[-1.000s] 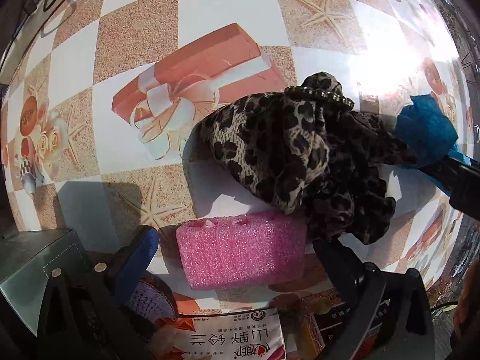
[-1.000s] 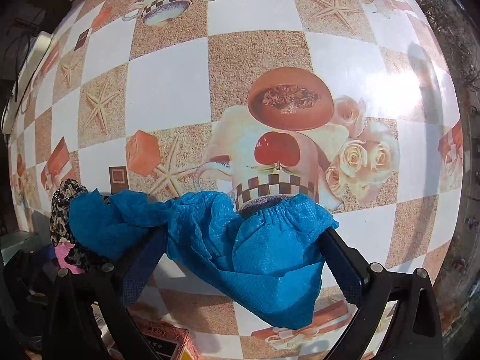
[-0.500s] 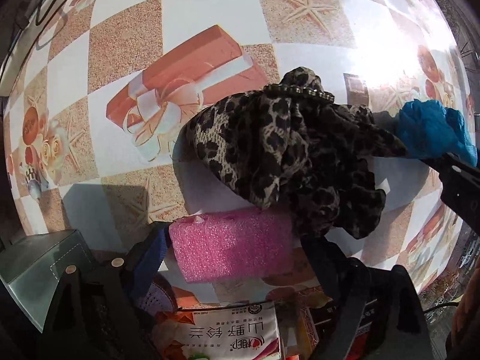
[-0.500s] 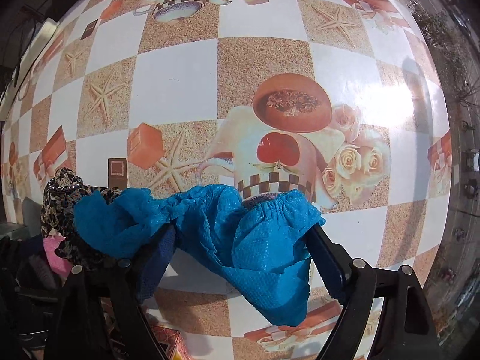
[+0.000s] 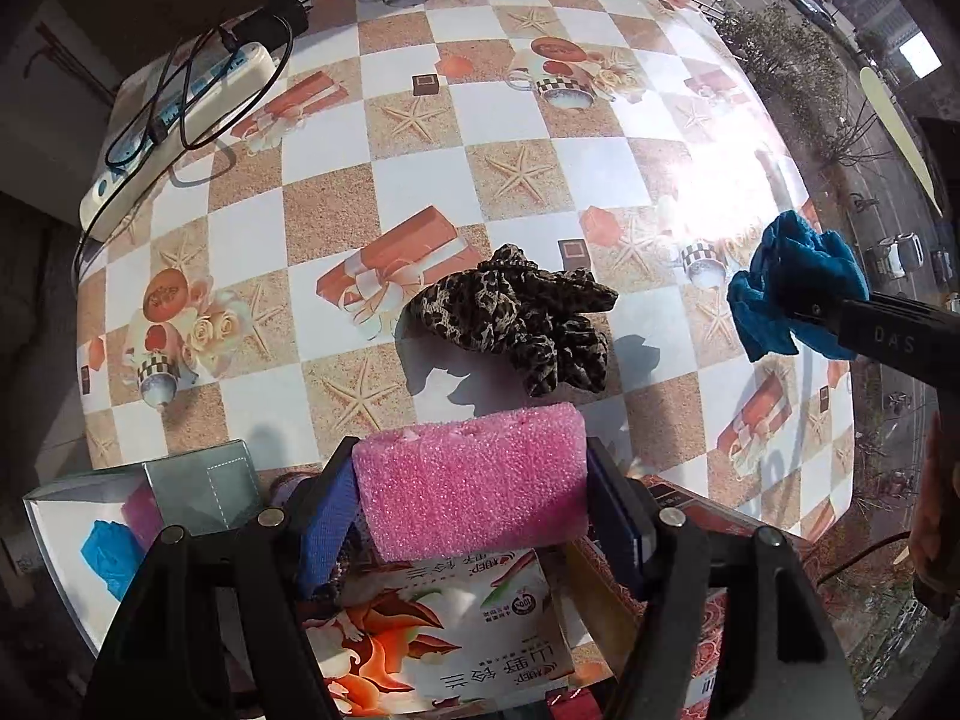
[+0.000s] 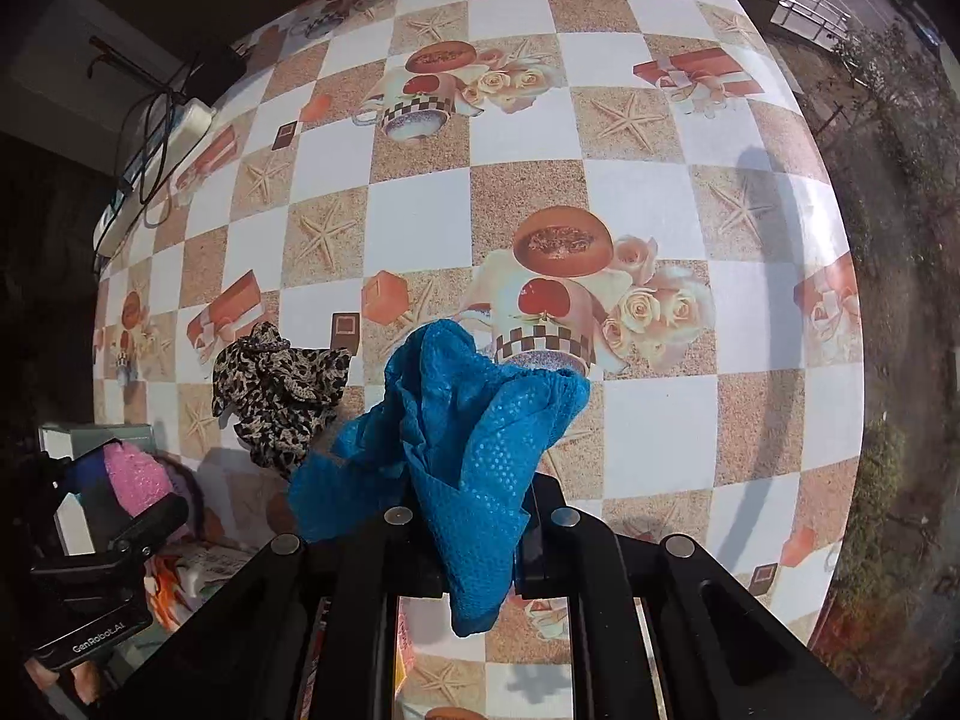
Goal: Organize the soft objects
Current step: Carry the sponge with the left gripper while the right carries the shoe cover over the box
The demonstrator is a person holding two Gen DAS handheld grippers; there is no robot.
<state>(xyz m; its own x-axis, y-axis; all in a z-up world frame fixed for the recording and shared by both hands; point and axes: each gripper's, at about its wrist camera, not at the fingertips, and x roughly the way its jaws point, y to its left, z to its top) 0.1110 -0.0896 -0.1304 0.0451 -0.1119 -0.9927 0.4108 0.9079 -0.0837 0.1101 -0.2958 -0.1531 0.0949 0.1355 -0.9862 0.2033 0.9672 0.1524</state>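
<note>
Lift completed: my left hand-held gripper (image 5: 474, 498) now clamps the pink foam block (image 5: 471, 483) clear of the table (image 5: 414, 180); my right hand-held gripper (image 6: 474, 531) has clenched the blue cloth (image 6: 462, 450). Leopard scarf (image 5: 516, 324) remains on the table; both held items look ready for stowing.
</note>
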